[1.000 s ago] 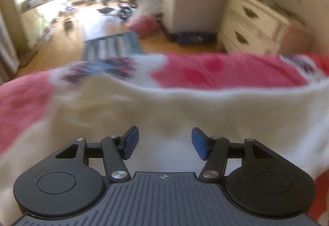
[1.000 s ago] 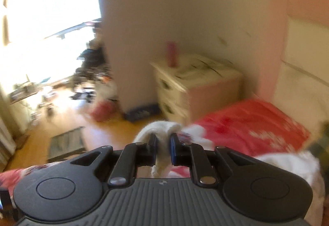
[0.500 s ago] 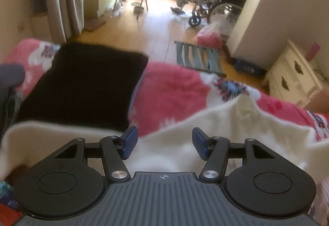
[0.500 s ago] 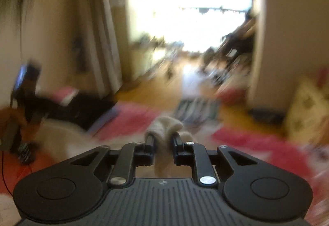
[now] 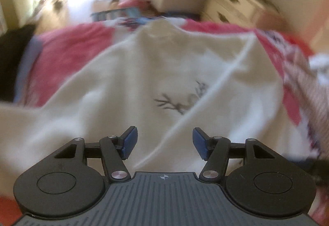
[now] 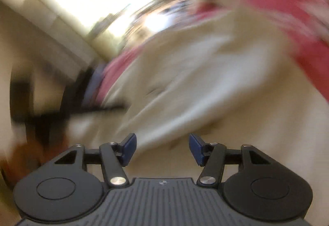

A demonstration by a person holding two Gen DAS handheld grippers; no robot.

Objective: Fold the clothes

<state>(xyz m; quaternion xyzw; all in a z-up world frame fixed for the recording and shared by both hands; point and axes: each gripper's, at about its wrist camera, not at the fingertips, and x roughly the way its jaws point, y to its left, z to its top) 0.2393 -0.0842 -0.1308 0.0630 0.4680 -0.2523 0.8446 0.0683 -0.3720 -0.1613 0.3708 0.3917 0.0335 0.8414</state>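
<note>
The left gripper (image 5: 163,142) has its blue pads apart and empty above the cream sweater (image 5: 164,74), which lies spread just ahead on the pink floral bedspread (image 5: 67,55). A dark branch-like print (image 5: 181,100), too blurred to read, sits ahead between the pads. Farther right stands a white dresser (image 5: 232,4). The right gripper (image 6: 162,149) has just been opening; nothing is between its jaws, sweater (image 6: 205,82) below.

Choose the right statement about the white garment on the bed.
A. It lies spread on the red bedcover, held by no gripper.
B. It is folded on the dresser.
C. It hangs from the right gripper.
A: the white garment lies on the red bedcover, and both the left gripper and the right gripper are open and empty.
</note>
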